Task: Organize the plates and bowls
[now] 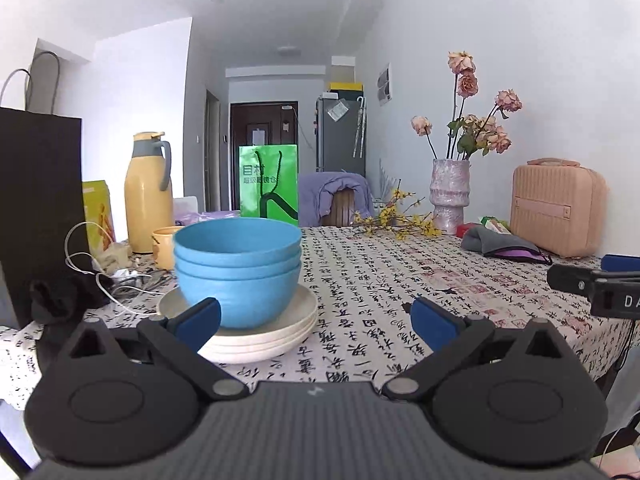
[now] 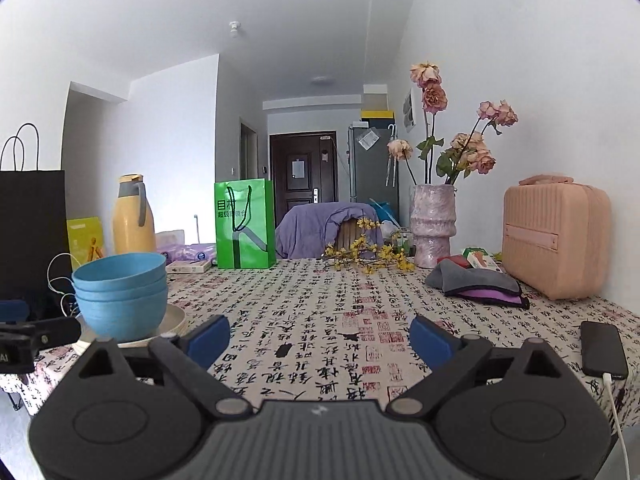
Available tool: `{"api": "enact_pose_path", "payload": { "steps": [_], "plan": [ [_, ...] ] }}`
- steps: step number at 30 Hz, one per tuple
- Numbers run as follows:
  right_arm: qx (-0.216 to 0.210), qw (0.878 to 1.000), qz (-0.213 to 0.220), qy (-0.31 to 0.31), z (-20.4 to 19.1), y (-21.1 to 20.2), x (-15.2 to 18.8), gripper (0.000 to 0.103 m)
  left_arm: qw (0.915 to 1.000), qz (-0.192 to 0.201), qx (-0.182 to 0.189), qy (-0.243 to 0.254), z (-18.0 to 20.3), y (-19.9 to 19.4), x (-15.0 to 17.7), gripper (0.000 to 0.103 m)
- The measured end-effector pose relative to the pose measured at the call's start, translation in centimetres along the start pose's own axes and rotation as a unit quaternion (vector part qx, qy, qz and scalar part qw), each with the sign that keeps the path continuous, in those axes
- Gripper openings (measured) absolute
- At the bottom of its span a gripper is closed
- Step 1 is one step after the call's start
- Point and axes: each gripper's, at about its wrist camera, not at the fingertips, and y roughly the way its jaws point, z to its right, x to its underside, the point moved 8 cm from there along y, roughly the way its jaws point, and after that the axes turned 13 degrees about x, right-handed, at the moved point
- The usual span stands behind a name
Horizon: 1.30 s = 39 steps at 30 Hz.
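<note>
Upright | blue bowls (image 1: pixel 238 270) nested (mouths up) | on plates (image 1: pixel 276 330)

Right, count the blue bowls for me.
3, nested in one stack on the white plates, at the table's left side. A further bowl hidden inside the stack can't be ruled out.

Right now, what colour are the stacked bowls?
Blue. The bowls sit on cream plates; the left wrist view shows them best.
</note>
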Motion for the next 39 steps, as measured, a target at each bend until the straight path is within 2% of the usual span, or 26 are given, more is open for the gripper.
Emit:
{"api": "enact_pose_path", "payload": {
  "steps": [4, 8, 12, 14, 20, 39],
  "plan": [
    [0.011, 1.000, -0.010, -0.004, -0.4, -2.7, 1.6, 0.100, 0.9999, 0.008, -0.006, 0.007, 0.8, -2.8, 1.3, 0.103],
    [0.011, 1.000, 0.011, -0.007, -0.8, -5.4, 3.1, 0.101, 0.9997, 0.023, -0.007, 0.007, 1.4, -4.5, 1.8, 0.103],
    [-0.001, 1.000, 0.010, -0.003, -1.1, -6.8, 4.1, 0.102, 0.9998, 0.002, 0.015, -0.013, 2.3, -5.4, 3.4, 0.103],
    [-0.010, 1.000, -0.001, -0.005, -1.4, -7.0, 4.7, 0.102, 0.9995, 0.001, 0.019, -0.025, 2.5, -5.7, 3.9, 0.103],
    [-0.015, 1.000, 0.007, -0.011, -1.9, -7.4, 4.4, 0.102, 0.9997, 0.017, 0.012, -0.015, 2.7, -6.0, 3.2, 0.103],
    [-0.020, 1.000, 0.001, -0.008, -1.8, -7.1, 4.3, 0.102, 0.9996, 0.015, 0.011, -0.020, 2.5, -5.8, 3.1, 0.103]
  ]
}}
